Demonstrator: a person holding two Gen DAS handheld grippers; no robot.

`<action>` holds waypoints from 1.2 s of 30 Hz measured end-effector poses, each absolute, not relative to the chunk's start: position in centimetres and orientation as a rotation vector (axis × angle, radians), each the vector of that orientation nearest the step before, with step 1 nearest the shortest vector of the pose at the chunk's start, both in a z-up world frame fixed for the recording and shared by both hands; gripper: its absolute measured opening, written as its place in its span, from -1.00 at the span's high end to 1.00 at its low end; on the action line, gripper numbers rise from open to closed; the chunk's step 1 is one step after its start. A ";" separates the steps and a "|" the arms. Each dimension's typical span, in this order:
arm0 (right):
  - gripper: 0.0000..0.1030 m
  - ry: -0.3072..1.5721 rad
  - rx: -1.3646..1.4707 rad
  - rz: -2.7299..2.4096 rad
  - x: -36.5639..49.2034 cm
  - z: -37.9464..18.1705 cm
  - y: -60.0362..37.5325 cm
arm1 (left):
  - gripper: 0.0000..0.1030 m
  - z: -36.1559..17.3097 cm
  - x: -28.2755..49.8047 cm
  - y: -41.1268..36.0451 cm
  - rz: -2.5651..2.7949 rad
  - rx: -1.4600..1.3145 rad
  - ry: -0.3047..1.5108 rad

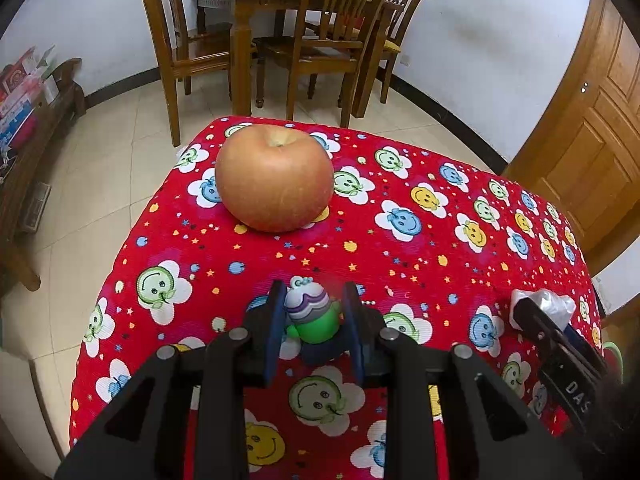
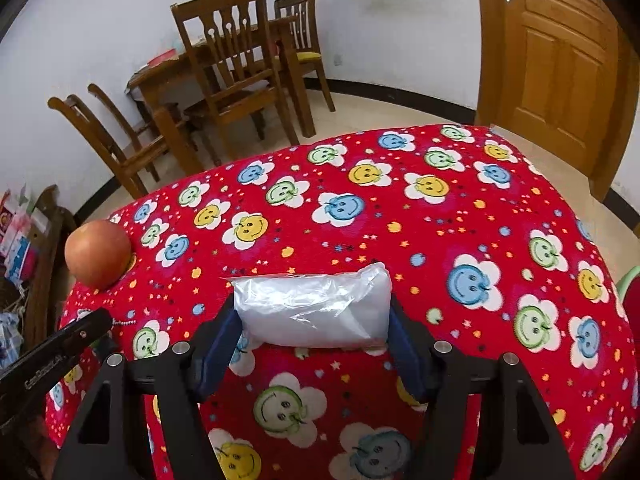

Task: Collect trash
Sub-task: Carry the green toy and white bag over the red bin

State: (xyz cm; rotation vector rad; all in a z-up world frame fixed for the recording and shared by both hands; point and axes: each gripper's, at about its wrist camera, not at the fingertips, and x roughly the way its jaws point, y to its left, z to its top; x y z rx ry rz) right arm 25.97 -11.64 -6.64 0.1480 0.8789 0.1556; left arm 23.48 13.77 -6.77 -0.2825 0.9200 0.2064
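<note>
A small toy figure [image 1: 309, 312] with a white and purple top and a green body sits between the blue pads of my left gripper [image 1: 313, 294], which is shut on it just above the red smiley-flower tablecloth [image 1: 400, 256]. My right gripper [image 2: 314, 314] spans a white tissue packet in clear plastic [image 2: 316, 306] lying on the tablecloth [image 2: 400, 240]; its jaws are still closing in, and both pads touch the packet's ends. In the left wrist view the right gripper [image 1: 534, 314] and packet [image 1: 554, 304] show at the right. The left gripper's finger [image 2: 90, 324] shows low on the left.
An apple [image 1: 275, 178] stands on the cloth beyond the left gripper, near the table's far left edge [image 2: 98, 254]. Behind are a wooden dining table with chairs [image 1: 288, 32], a wooden door [image 2: 556, 68] at the right, and a shelf with boxes [image 1: 20, 92] at the left.
</note>
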 end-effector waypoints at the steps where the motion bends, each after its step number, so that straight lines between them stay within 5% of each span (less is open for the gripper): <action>1: -0.36 0.875 0.148 0.153 25.7 -6.4 -11.8 | 0.47 -6.7 23.5 13.6 0.205 -0.281 0.919; 36: -0.36 0.742 0.174 0.096 17.2 0.1 -20.3 | 0.46 -4.1 22.4 7.2 0.058 -0.172 0.890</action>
